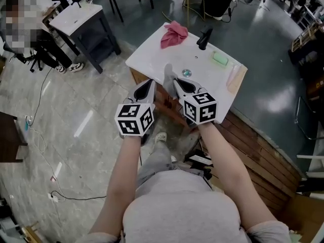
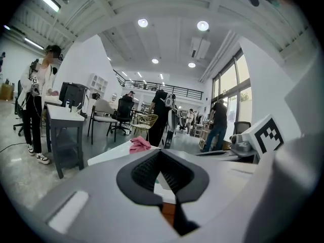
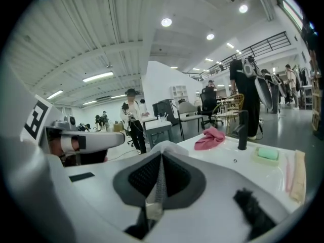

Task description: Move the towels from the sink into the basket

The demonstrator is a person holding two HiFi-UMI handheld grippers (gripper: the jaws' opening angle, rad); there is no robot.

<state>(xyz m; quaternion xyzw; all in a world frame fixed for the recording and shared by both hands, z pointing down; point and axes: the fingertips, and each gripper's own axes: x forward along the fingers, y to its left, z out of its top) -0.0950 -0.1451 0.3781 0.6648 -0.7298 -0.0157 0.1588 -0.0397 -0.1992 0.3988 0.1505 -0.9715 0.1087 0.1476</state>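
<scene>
Sink counter in the upper middle of the head view, both grippers just below it.

On the sink counter [image 1: 148, 55], a towel [image 1: 173, 34] lies at the far edge, at upper centre. The faucet [image 1: 204, 38] stands just to its right, a small block [image 1: 220, 58] lies further right, and the drain [image 1: 186, 73] sits lower, nearer the grippers. The left gripper [image 1: 147, 86] and right gripper [image 1: 178, 84] lie side by side at centre frame, over the counter's near edge. A second towel [image 1: 168, 75] sits between the right gripper's jaws. A small table [image 1: 81, 15] stands at upper left, well apart from the counter.

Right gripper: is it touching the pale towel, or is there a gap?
Touching. The right gripper view shows the pale towel pinched between the shut jaws of the right gripper.
</scene>
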